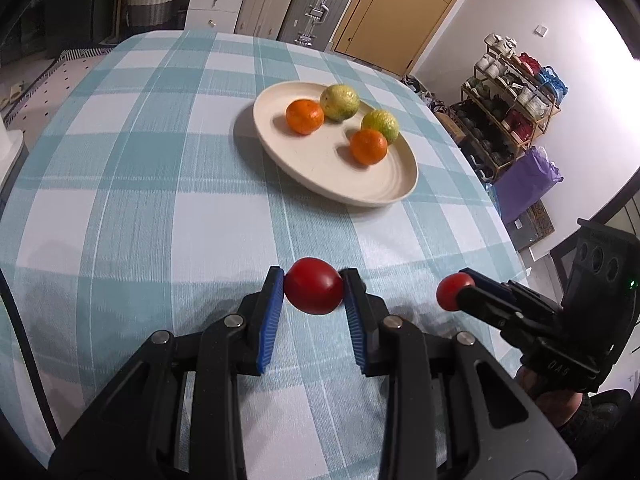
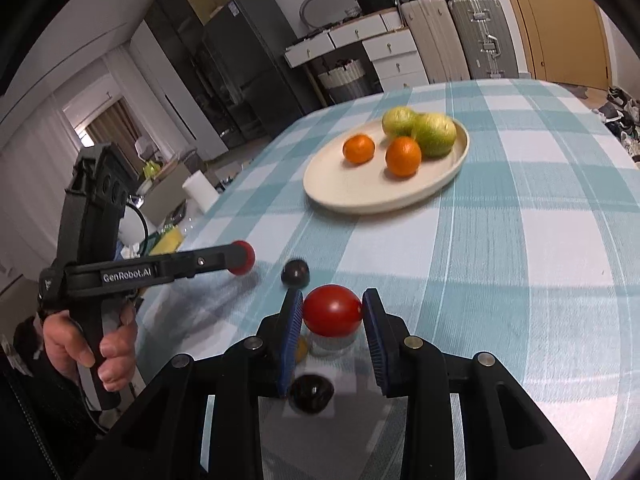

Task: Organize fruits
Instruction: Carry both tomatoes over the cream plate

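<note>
Fruits sit in two places. On the cream plate (image 1: 376, 194), upper centre of the left wrist view, lie two oranges (image 1: 304, 116) (image 1: 368, 146) and two green citrus fruits (image 1: 339, 102) (image 1: 380, 125). The left gripper (image 1: 314, 292) pinches a red tomato (image 1: 314, 291) between its blue pads, low centre of frame. The right gripper (image 2: 333, 312) likewise clamps a second red tomato (image 2: 332, 310). Two dark fruits (image 2: 295, 273) (image 2: 311, 393) rest on the checked tablecloth (image 2: 500, 280) nearby in the right wrist view.
</note>
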Motion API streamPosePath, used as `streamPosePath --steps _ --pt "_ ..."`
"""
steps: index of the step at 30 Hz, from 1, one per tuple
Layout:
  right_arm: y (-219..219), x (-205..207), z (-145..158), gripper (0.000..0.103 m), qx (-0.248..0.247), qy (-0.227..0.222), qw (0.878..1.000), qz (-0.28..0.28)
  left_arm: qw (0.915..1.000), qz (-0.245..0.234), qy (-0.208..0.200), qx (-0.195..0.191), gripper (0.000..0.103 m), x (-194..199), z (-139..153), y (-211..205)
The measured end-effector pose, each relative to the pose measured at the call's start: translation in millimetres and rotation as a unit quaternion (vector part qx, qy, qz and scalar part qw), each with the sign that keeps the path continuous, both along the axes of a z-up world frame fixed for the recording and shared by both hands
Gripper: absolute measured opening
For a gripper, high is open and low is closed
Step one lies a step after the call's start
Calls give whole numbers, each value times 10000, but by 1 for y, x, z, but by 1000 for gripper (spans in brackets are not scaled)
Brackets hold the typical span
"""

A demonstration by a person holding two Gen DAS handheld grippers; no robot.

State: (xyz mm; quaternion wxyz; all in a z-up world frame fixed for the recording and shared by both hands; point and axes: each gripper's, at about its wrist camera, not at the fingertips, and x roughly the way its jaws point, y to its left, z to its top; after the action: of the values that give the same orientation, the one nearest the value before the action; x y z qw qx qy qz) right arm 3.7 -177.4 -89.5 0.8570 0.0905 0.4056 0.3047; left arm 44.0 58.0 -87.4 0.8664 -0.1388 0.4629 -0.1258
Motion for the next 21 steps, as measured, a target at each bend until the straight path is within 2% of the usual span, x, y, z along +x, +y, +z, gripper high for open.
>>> streamPosePath --steps 11,21 --pt "-2 37 21 32 249 -232 9994 -76 9998 -51 -185 -2 27 44 20 -7" --pt "6 83 32 32 204 -355 9991 -134 9995 -103 -242 -154 27 107 36 -12"
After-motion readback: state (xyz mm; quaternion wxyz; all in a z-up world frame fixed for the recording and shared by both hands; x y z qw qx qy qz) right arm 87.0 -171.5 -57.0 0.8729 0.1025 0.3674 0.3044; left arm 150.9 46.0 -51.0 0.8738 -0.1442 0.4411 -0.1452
